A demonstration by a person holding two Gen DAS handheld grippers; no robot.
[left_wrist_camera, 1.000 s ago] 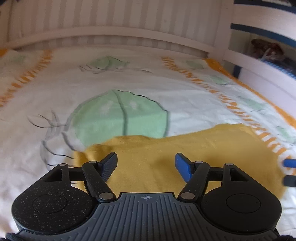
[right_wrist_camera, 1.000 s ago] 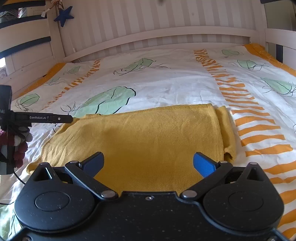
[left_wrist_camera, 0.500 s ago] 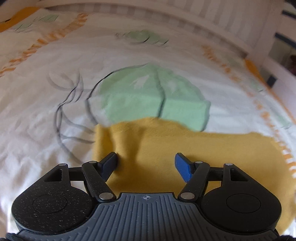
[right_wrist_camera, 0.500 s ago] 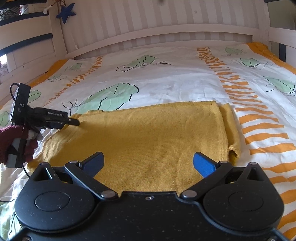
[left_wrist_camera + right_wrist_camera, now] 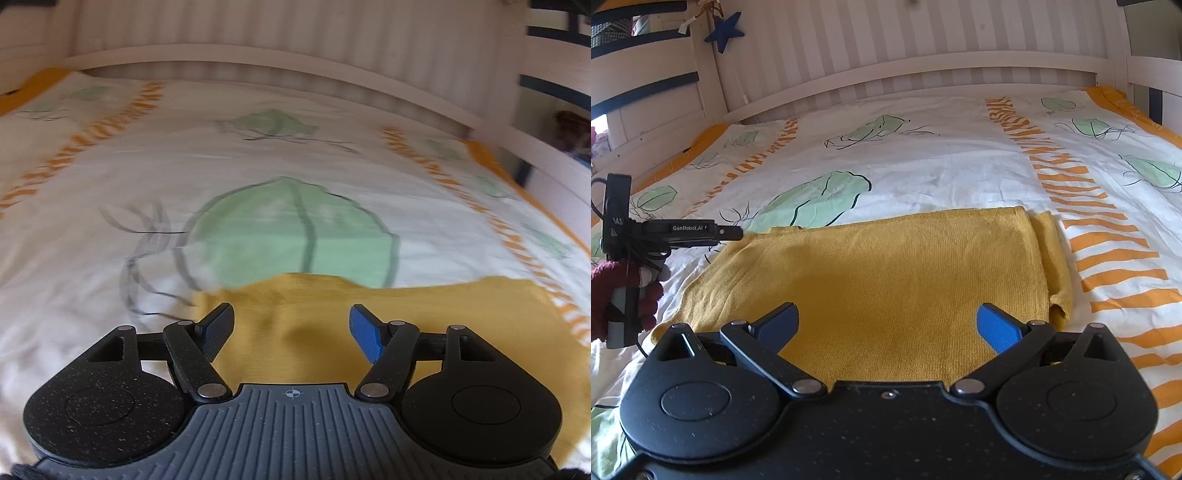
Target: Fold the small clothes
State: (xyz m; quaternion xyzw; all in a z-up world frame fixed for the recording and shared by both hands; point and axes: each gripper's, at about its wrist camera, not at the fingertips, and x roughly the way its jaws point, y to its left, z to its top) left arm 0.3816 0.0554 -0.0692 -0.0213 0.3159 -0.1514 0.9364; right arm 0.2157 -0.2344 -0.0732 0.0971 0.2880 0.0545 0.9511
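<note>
Left wrist view: motion-blurred throughout; bedsheet [image 5: 110, 177] print and headboard [image 5: 258, 62] slats smeared, outlines soft.
Yellow garment [image 5: 314, 332]: near edge hidden behind the left hand-held gripper [image 5: 291, 325] body; right side runs behind the gripper's disc.
Dark items on the shelf [image 5: 572, 129] at far right: cut off by the frame, too blurred to identify.
Right wrist view: garment's [image 5: 886, 273] near hem hidden under the right hand-held gripper [image 5: 886, 325] housing.
Gloved hand [image 5: 624, 291] at left edge: partly cropped; lettering on its device only partly readable.
Blue star [image 5: 724, 31]: its string's attachment unclear.
</note>
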